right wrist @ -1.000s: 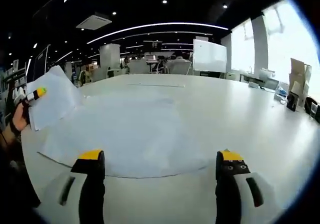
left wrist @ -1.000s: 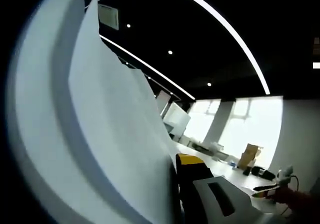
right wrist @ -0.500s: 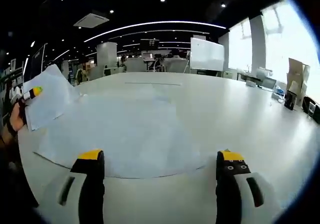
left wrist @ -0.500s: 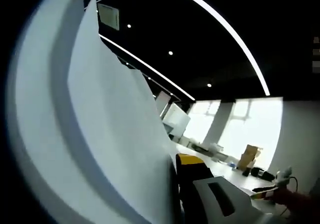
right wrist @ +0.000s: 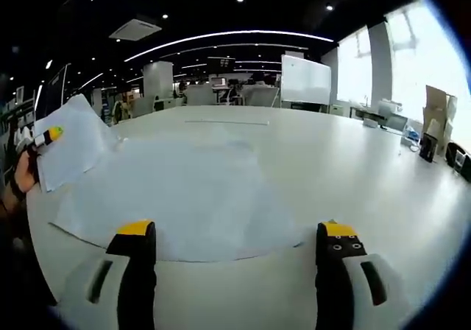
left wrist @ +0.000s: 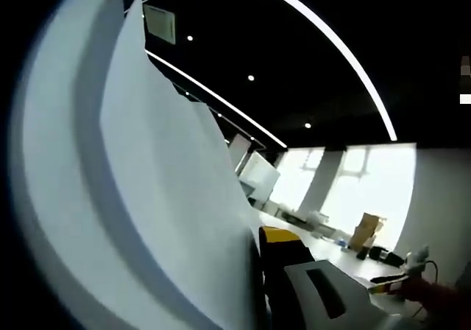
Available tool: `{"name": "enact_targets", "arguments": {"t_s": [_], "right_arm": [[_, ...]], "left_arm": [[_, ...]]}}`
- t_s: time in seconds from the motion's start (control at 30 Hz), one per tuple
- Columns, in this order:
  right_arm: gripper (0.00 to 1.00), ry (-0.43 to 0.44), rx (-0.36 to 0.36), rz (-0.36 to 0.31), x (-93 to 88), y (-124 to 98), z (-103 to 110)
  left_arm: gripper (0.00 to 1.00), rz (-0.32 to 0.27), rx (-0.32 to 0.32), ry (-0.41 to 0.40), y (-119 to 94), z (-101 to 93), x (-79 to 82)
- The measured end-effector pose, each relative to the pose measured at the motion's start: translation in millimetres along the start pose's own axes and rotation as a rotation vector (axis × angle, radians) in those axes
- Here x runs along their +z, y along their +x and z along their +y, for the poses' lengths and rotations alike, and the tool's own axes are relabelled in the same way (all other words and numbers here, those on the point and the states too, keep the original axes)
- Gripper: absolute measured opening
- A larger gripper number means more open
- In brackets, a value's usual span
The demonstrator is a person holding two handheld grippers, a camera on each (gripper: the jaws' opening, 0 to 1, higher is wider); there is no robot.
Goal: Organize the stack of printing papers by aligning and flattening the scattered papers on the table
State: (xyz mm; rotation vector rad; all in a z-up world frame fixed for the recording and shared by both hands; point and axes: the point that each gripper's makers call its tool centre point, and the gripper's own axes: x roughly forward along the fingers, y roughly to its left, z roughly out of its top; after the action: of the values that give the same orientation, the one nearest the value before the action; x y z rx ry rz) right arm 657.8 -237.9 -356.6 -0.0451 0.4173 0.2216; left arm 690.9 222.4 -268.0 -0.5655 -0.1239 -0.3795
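Papers lie spread flat on the white desk, in the centre of the right gripper view, straight ahead of the right claw and just beyond its two yellow-tipped jaws. The jaws stand wide apart and hold nothing. I judge that the spread is wider from left to right in the frame than it is deep, and its near edge runs as a curve just above the jaw tips. How many sheets are in it I cannot count, because they overlap and are pale against the desk.

At the left edge of the same view, the left claw holds a raised bundle of sheets above the desk, tilted, with a hand behind it. In the left gripper view this bundle covers the left half of the frame. At least two sheet edges show there, one behind the other. The claw there is closed on the bundle, the sheets pressed against the yellow-tipped jaw at lower centre.

So there are two groups of paper: one in the air on the left, one flat on the desk. The right claw is the nearer to the flat group, and I think the coming move depends on bringing the held bundle down over it.
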Motion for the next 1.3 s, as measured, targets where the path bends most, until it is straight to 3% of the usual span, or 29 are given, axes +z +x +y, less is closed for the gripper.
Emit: {"name": "enact_targets", "arguments": {"t_s": [0.57, 1.07, 1.17, 1.23, 1.3], "right_arm": [[0.76, -0.011, 0.024, -0.015, -0.3, -1, 8], [0.51, -0.033, 0.088, -0.016, 2.4, 9, 18], [0.43, -0.031, 0.101, -0.004, -0.3, 6, 22], [0.33, -0.043, 0.133, -0.011, -0.1, 6, 28], [0.30, -0.045, 0.141, -0.012, -0.7, 5, 31]], "left_arm": [[0.11, -0.001, -0.006, -0.012, -1, -0.1, 0.2], [0.11, -0.004, -0.005, -0.014, -1, 0.5, 0.6], [0.11, -0.003, -0.004, -0.014, -1, 0.5, 0.5], [0.11, -0.004, -0.004, -0.014, -1, 0.7, 0.5], [0.11, -0.004, -0.004, -0.014, -1, 0.7, 0.5]]}}
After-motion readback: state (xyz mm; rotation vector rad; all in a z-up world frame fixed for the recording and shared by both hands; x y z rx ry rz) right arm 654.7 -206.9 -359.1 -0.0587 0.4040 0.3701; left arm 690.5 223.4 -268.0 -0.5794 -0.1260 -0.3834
